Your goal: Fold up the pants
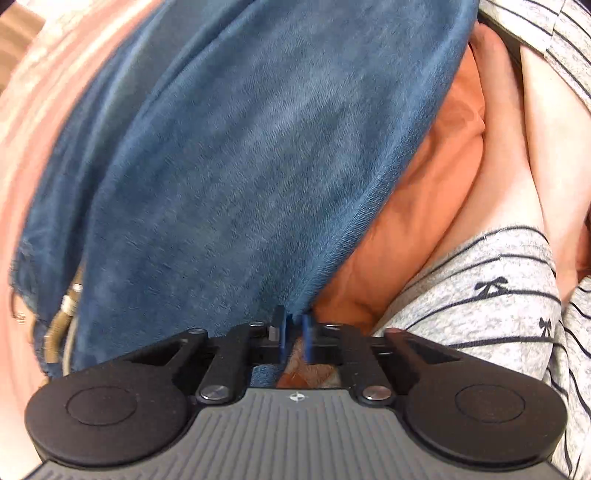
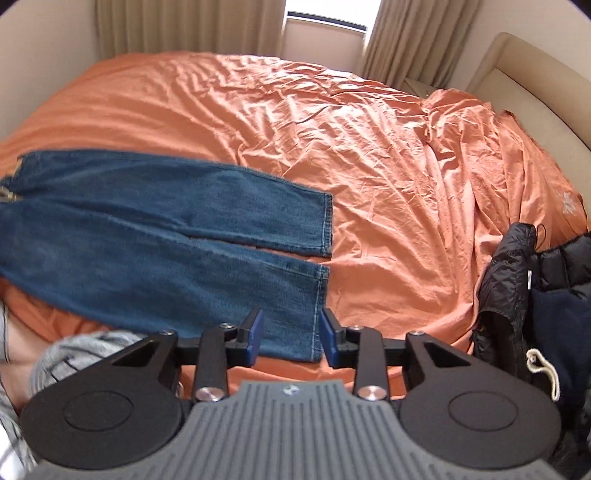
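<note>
Blue jeans (image 2: 155,236) lie on the orange bed sheet (image 2: 369,147), the two legs side by side, hems toward the right. My right gripper (image 2: 291,334) is open, its blue pads on either side of the near leg's hem corner, not closed on it. In the left wrist view the jeans (image 1: 240,166) fill most of the frame. My left gripper (image 1: 294,334) is shut on an edge of the denim near the waist end, where a brown belt or cord (image 1: 62,325) shows at the left.
A black puffy jacket (image 2: 517,295) and dark blue garment (image 2: 561,321) lie at the bed's right edge. A person's grey striped clothing (image 1: 480,302) is close on the near side. Curtains (image 2: 184,26) and a window stand behind the bed.
</note>
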`<state>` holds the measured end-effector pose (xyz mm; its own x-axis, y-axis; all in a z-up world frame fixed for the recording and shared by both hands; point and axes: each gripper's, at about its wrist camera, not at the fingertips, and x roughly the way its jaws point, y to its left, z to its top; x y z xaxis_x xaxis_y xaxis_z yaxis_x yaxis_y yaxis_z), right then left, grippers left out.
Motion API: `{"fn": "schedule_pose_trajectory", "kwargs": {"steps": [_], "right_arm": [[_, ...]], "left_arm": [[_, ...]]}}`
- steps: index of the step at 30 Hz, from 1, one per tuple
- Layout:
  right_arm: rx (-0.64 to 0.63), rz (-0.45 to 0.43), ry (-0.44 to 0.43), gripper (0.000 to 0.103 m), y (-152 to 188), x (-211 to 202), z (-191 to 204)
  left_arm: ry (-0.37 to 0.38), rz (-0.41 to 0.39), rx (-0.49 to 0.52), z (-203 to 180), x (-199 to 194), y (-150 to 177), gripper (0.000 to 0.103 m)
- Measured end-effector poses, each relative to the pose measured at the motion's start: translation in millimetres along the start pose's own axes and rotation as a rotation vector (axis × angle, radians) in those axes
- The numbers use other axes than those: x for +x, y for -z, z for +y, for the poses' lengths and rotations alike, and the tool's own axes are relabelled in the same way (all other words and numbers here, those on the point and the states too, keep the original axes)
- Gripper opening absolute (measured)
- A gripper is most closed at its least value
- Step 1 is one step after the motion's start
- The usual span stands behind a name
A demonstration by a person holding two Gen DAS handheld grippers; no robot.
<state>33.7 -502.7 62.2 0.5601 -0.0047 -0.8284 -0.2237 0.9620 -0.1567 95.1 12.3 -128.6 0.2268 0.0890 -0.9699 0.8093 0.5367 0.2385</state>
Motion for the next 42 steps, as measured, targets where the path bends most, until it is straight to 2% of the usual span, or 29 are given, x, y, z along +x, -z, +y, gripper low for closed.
{"fn": "schedule_pose_trajectory", "kwargs": {"steps": [2, 7, 10, 15, 21, 27, 28, 29, 31, 35, 42], "right_arm": [[-0.076, 0.016, -0.019, 0.022, 10.9, 21.8, 0.5], [-0.276, 0.040, -0.032, 0.021, 35.7, 81.1, 8.0], [-0.378, 0.070, -0.038, 0.021, 48.4, 114.9, 12.7], [-0.532, 0.093, -0.040, 0.020, 67.6, 162.7, 21.9], [-0.689, 0.086, -0.026, 0.021, 86.0, 194.9, 39.4], [-0.731, -0.020, 0.014, 0.019, 96.9, 198.6, 52.5], [-0.735, -0.037, 0.025, 0.014, 98.3, 197.5, 53.3], [-0.735, -0.053, 0.042, 0.003, 98.8, 195.7, 53.7], [-0.706, -0.100, 0.074, 0.000, 93.8, 187.6, 49.8], [-0.609, -0.169, 0.114, 0.000, 67.4, 163.9, 38.5], [-0.586, -0.307, 0.217, 0.000, 5.9, 113.4, 31.0]], "left_arm": [[-0.053, -0.046, -0.049, -0.4, -10.1, 4.4, 0.004], [-0.126, -0.197, -0.298, 20.1, -45.8, 14.1, 0.003], [-0.159, -0.259, -0.424, 30.3, -59.7, 11.1, 0.004], [-0.196, -0.294, -0.550, 46.2, -70.9, -2.6, 0.004], [-0.212, -0.284, -0.603, 48.6, -71.5, -4.7, 0.004], [-0.221, -0.288, -0.636, 42.7, -71.2, -2.5, 0.004], [-0.222, -0.293, -0.644, 42.1, -71.4, -1.6, 0.004], [-0.222, -0.298, -0.650, 41.6, -71.5, -0.6, 0.004], [-0.224, -0.307, -0.664, 41.8, -70.8, 1.7, 0.004], [-0.244, -0.340, -0.686, 43.9, -76.4, 5.8, 0.004], [-0.336, -0.432, -0.662, 63.0, -118.3, 8.0, 0.002]]}}
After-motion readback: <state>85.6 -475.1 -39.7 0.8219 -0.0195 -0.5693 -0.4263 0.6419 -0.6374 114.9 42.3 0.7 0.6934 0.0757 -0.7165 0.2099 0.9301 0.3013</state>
